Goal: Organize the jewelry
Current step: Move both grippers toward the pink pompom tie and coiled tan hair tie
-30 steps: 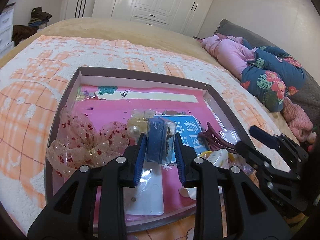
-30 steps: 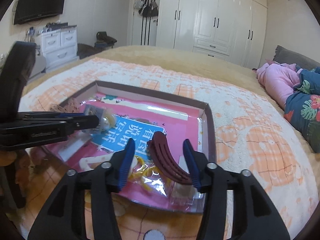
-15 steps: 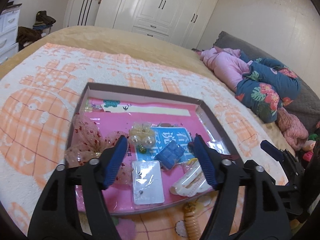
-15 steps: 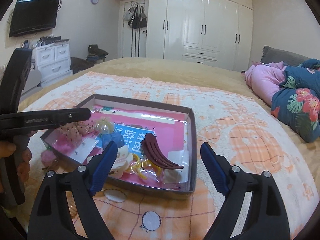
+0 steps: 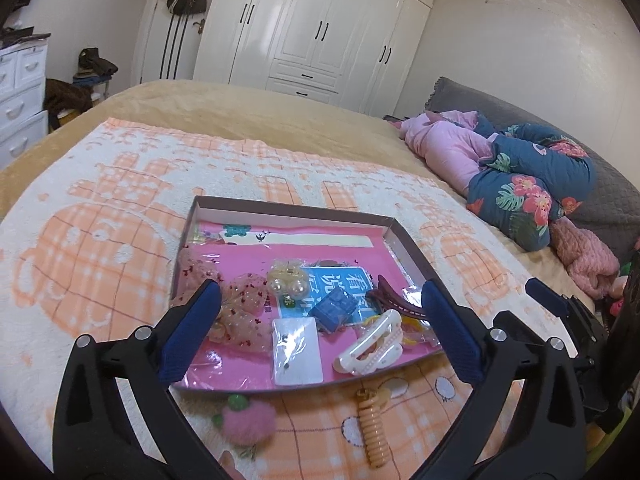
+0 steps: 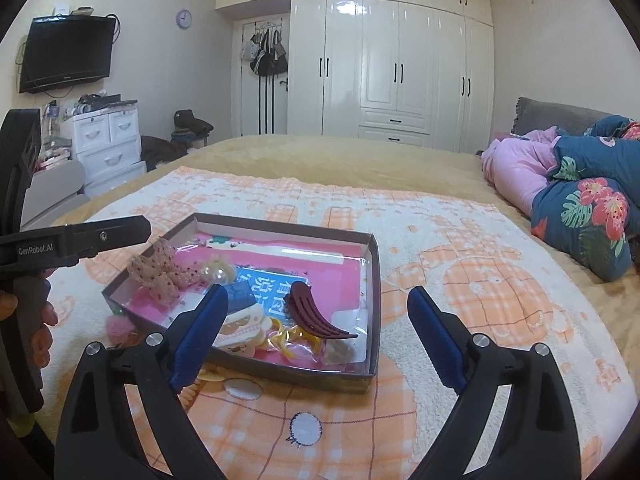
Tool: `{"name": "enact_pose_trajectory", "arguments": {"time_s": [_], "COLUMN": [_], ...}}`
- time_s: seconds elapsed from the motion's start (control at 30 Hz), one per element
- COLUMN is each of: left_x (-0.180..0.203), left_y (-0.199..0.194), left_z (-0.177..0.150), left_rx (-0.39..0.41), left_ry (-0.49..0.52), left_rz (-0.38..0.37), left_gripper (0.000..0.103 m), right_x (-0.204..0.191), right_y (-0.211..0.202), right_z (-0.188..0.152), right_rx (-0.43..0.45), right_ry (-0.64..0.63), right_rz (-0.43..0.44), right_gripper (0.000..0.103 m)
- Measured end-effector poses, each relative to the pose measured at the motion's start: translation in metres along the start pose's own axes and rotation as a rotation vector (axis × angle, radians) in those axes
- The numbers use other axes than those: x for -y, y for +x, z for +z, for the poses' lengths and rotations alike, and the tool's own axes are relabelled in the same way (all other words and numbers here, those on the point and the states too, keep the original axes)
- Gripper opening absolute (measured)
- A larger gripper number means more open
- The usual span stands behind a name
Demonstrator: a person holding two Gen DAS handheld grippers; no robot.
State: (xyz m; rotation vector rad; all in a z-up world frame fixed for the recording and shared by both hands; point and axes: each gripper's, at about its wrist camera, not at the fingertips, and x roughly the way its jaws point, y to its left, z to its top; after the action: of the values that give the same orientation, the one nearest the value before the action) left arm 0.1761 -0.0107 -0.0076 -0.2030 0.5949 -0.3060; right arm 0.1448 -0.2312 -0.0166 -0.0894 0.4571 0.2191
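Observation:
A shallow brown box (image 5: 288, 211) (image 6: 374, 276) with a pink lining lies on the bed blanket. In it are a blue hair clip (image 5: 334, 309), a maroon claw clip (image 6: 314, 314), a white claw clip (image 5: 370, 346), a sheer bow (image 5: 240, 308), a pearl piece (image 5: 286, 282) and a small white card (image 5: 297, 350). My left gripper (image 5: 320, 334) is open and empty, above the box's near edge. My right gripper (image 6: 318, 332) is open and empty, above the box's near right corner.
A pink pom-pom (image 5: 248, 420) and an orange spiral hair tie (image 5: 374, 424) lie on the blanket in front of the box. Pink and floral bedding (image 5: 520, 176) is piled at the right. White wardrobes (image 6: 392, 64) and a drawer unit (image 6: 108, 140) stand beyond the bed.
My left gripper let go of the blue hair clip, which now lies in the box. Both grippers opened wide and drew back and up from the box.

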Motion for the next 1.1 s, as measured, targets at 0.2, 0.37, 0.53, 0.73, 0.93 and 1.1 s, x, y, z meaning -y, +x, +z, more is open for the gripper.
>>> {"name": "enact_pose_trajectory", "arguments": {"time_s": [0.2,0.37,0.53,0.73,0.93,1.1], "left_x": [-0.004,-0.013,-0.02,-0.033,-0.043,-0.049], "left_y": [-0.013,-0.022,-0.03,-0.037,-0.041,-0.039], "left_z": [-0.01,-0.018,-0.028,-0.038,-0.046,-0.051], "left_rx": [0.004,-0.001,-0.009,-0.021,-0.031,-0.043], "left_ry": [0.012,-0.001,0.001,-0.007,-0.012,-0.014], "left_rz": [0.026,0.046,0.077,0.111,0.143,0.15], "left_gripper": [0.092,0.092,0.092,0.092,0.092,0.092], "right_x": [-0.009,-0.021,-0.033,-0.049,-0.065,-0.076], "right_y": [-0.01,-0.015,-0.017,-0.016,-0.011,-0.003], "right_z": [0.001,-0.002,-0.003,-0.009,-0.02,-0.032], "right_rx": [0.01,0.014,0.01,-0.008,-0.046,-0.086], "right_ry": [-0.012,-0.035,-0.056,-0.082,-0.105,-0.119], "right_rz": [0.016,0.034,0.06,0.096,0.135,0.158], "right_gripper": [0.091,0.091,0.091,0.092,0.092,0.092]}}
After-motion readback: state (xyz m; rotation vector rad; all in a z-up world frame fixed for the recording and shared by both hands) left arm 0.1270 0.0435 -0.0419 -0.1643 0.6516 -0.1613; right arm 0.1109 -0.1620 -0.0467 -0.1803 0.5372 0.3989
